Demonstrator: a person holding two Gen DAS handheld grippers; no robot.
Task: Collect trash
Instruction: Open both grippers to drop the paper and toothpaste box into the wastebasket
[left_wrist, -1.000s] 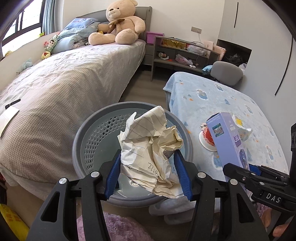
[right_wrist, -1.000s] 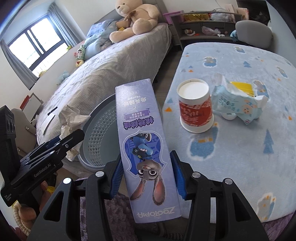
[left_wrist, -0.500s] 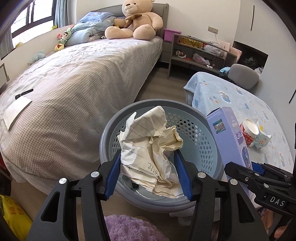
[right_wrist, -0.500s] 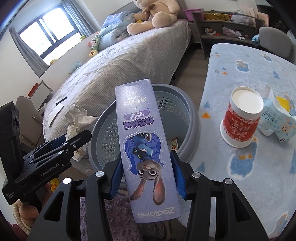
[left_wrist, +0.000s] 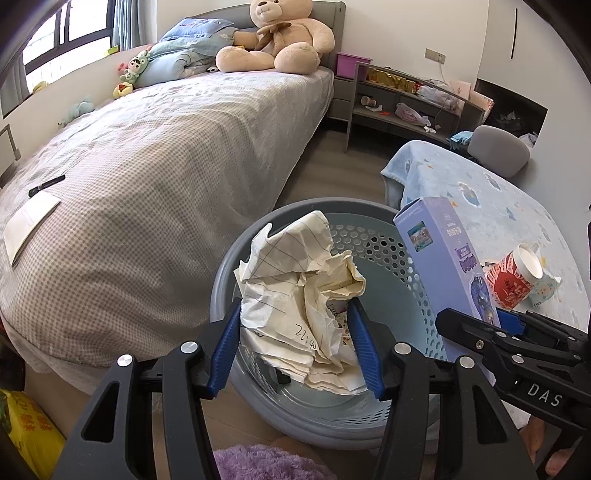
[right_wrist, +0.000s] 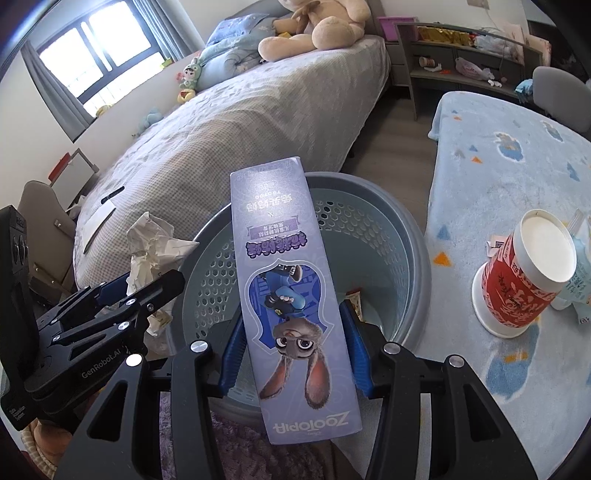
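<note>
Drop step in hand. Left gripper (left_wrist: 295, 345) pinched on crumpled paper (left_wrist: 299, 295), held over bin (left_wrist: 373, 417). Right gripper (right_wrist: 291, 349) clamped on purple box (right_wrist: 284, 266), also above bin opening, far end past the rim. Probably next: spread both jaws to release into the bin. After that, likely cup (right_wrist: 524, 277) on the table (right_wrist: 498, 173).

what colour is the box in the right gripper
Purple-lilac with a cartoon rabbit print; the box shows best in the right wrist view.
</note>
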